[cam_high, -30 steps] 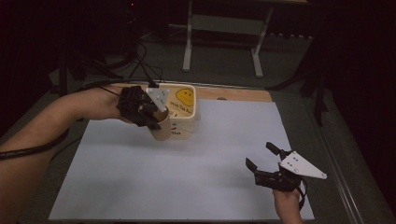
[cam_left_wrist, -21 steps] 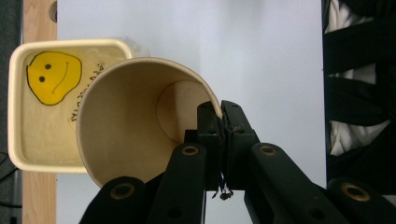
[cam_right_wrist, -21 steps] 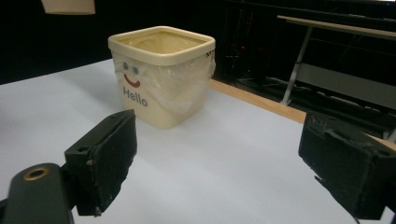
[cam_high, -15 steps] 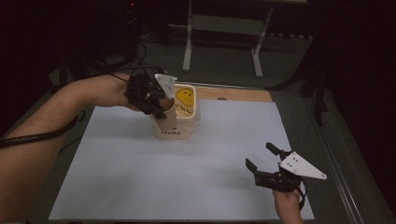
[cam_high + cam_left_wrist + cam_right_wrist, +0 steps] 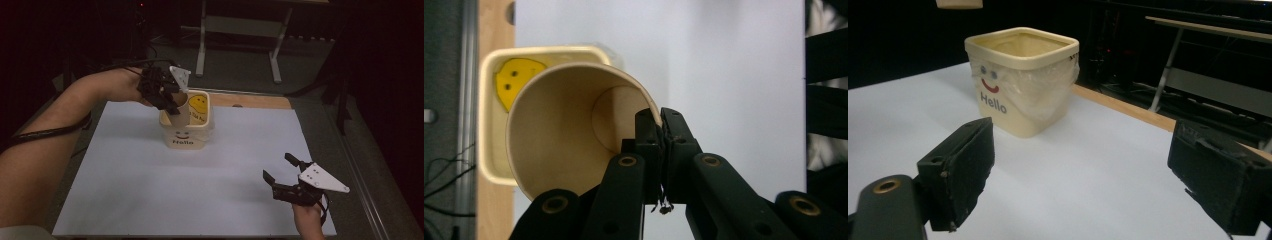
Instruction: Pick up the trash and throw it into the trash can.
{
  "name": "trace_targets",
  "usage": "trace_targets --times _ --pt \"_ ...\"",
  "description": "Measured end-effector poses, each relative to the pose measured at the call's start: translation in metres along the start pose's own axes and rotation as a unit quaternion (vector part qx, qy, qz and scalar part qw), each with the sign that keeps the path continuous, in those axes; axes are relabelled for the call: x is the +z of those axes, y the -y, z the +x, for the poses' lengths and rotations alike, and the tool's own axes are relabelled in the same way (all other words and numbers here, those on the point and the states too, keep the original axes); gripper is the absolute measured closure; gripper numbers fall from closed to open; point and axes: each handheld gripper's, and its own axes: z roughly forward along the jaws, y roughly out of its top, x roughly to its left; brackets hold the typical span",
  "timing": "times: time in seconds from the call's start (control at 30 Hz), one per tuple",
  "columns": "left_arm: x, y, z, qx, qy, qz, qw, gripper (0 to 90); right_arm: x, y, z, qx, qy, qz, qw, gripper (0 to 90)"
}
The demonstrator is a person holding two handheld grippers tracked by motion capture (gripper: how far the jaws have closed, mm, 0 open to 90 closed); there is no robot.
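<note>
A tan paper cup [image 5: 179, 111] hangs tilted over the mouth of a cream bucket [image 5: 186, 139] marked "Hello" with a yellow smiley inside. My left gripper [image 5: 171, 101] is shut on the cup's rim. In the left gripper view the jaws [image 5: 660, 120] pinch the cup's wall [image 5: 564, 125], and the bucket's rim [image 5: 486, 100] lies beneath it. My right gripper [image 5: 278, 167] stands open near the front right of the white sheet, nothing between its fingers. The right gripper view has its jaws [image 5: 1083, 170] wide apart, facing the bucket [image 5: 1018, 90], with the cup's bottom [image 5: 959, 4] at the top edge.
A white sheet [image 5: 150, 190] covers the table, with a wooden strip [image 5: 255, 101] along its far edge. Beyond the table stands a metal frame [image 5: 240, 30] on a dark floor. A cable [image 5: 45, 132] trails along the left forearm.
My left gripper has carried the cup up and slightly to the right, from the bucket's near left corner to over its opening. The right gripper has stayed put.
</note>
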Motion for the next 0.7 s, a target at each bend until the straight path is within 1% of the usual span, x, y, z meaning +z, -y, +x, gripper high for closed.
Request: trace_targets --times 0.03,0.07,0.1,0.17,0.23,0.27,0.3,0.4,0.47,0.53,0.57,0.6,0.63,0.7 --pt "0.000 0.000 0.002 -0.002 0.003 -0.001 1.0000 88.9 0.000 0.000 0.000 0.000 0.000 0.000 1.0000 11.5" --pt "0.000 0.000 0.003 -0.001 -0.002 -0.001 1.0000 88.9 0.001 0.000 0.000 -0.003 0.002 0.003 1.0000 11.5" --pt "0.000 -0.001 0.004 -0.003 0.001 -0.001 1.0000 88.9 0.001 0.000 0.000 -0.002 0.001 0.003 1.0000 11.6" --pt "0.001 -0.001 0.006 0.000 -0.002 0.003 1.0000 88.9 0.001 0.000 0.001 -0.001 0.001 0.004 1.0000 11.6" --pt "0.002 -0.001 0.007 -0.002 0.001 0.003 1.0000 88.9 0.001 0.000 0.001 -0.001 0.001 0.004 1.0000 11.6" --pt "0.003 -0.001 0.010 -0.003 -0.002 0.003 1.0000 88.9 0.000 0.000 0.001 -0.001 0.000 0.002 1.0000 11.6" --pt "0.004 -0.002 0.010 0.001 -0.002 0.006 1.0000 88.9 0.000 0.000 0.001 -0.002 0.001 0.000 1.0000 11.5" --pt "0.009 -0.002 0.013 -0.002 -0.001 0.013 0.9999 88.9 0.000 0.000 0.001 -0.002 0.003 0.000 1.0000 11.5" --pt "0.011 -0.002 0.016 -0.003 -0.002 0.016 0.9999 88.8 0.000 0.000 0.000 0.001 -0.001 -0.001 1.0000 11.6" --pt "0.011 -0.001 0.019 -0.003 -0.003 0.015 0.9999 88.8 0.000 0.001 0.001 -0.001 -0.001 0.001 1.0000 11.5" --pt "0.011 0.000 0.021 -0.004 -0.007 0.015 0.9998 88.8 0.000 0.000 0.000 0.000 -0.002 0.001 1.0000 11.6" --pt "0.011 0.000 0.023 -0.009 -0.006 0.017 0.9998 88.8 0.000 0.000 0.000 0.000 -0.002 0.001 1.0000 11.6" --pt "0.011 0.001 0.024 -0.008 -0.009 0.017 0.9998 88.9 -0.001 0.000 0.000 -0.001 -0.001 0.000 1.0000 11.6" --pt "0.010 0.002 0.028 -0.013 -0.010 0.018 0.9997 88.9 -0.001 0.000 0.000 0.000 -0.001 0.000 1.0000 11.5"
